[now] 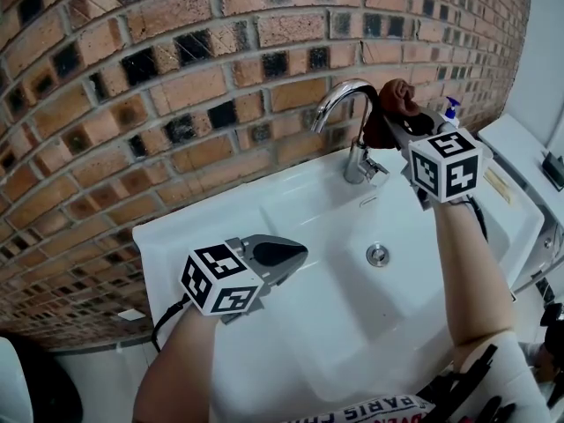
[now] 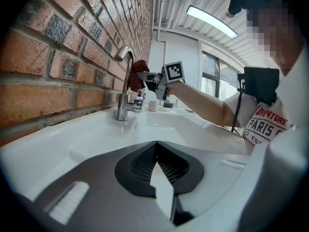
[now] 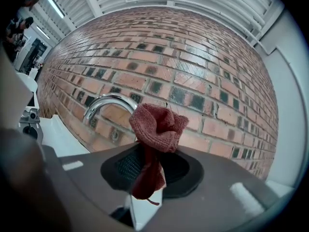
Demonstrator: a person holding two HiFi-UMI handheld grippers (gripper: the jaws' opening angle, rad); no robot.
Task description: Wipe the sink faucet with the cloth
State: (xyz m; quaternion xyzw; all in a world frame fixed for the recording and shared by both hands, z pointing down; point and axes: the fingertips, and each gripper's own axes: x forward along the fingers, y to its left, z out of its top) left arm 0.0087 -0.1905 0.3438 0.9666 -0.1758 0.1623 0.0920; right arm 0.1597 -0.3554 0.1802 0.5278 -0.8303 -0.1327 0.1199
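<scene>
Cloth [image 3: 155, 125]: red, bunched, clamped in right tongs [image 1: 389, 123], just beside faucet [image 1: 337, 96] spout.
Left tongs [image 1: 298, 254]: closed, empty, over sink [image 1: 176, 223].

Head view overhead, gripper views share faucet [image 1: 336, 94]

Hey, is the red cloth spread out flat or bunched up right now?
Bunched up. The cloth is a crumpled wad pinched in the right gripper, with one tail hanging down.
</scene>
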